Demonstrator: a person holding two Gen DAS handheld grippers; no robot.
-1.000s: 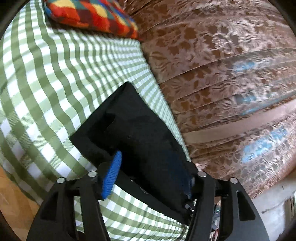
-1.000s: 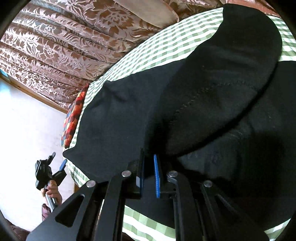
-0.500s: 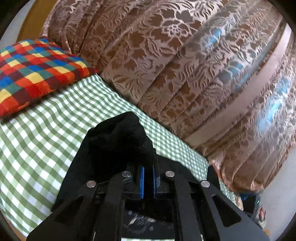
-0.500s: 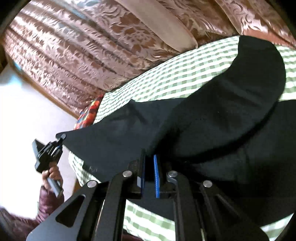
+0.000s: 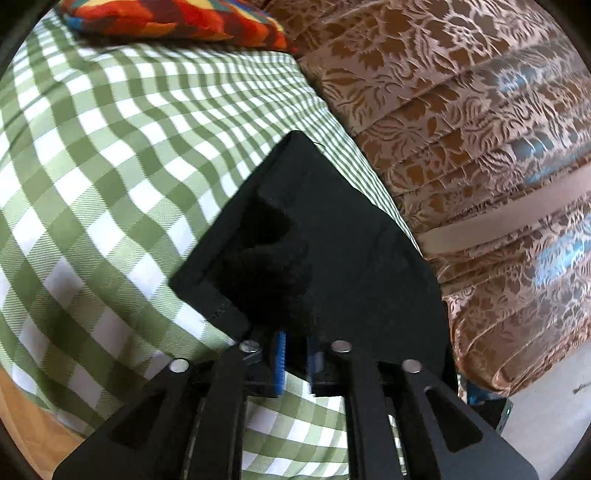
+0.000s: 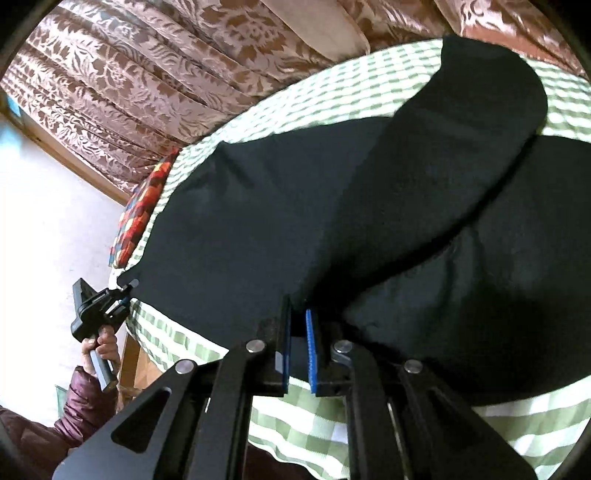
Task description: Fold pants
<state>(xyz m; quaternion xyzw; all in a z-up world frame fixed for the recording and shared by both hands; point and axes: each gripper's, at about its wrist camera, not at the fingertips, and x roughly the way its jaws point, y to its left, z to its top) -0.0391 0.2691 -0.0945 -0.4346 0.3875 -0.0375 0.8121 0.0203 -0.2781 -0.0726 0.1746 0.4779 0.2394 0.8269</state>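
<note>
Black pants lie spread on a green-and-white checked bed, one leg folded over the other. In the left wrist view the hem end of a pant leg lies near the bed's corner. My left gripper is shut on that hem's near edge, blue pads pinching the cloth. It also shows in the right wrist view, held by a hand at the pants' far end. My right gripper is shut on the black cloth at the near edge, by the crotch fold.
A checked red, yellow and blue pillow lies at the head of the bed. Brown floral curtains hang close behind the bed. A wooden floor shows past the bed's edge. A white wall stands at the left.
My left gripper went from open to shut on the pant hem, lifted it half a second ago, and now holds it low on the bed. The right gripper stays shut on the cloth.
</note>
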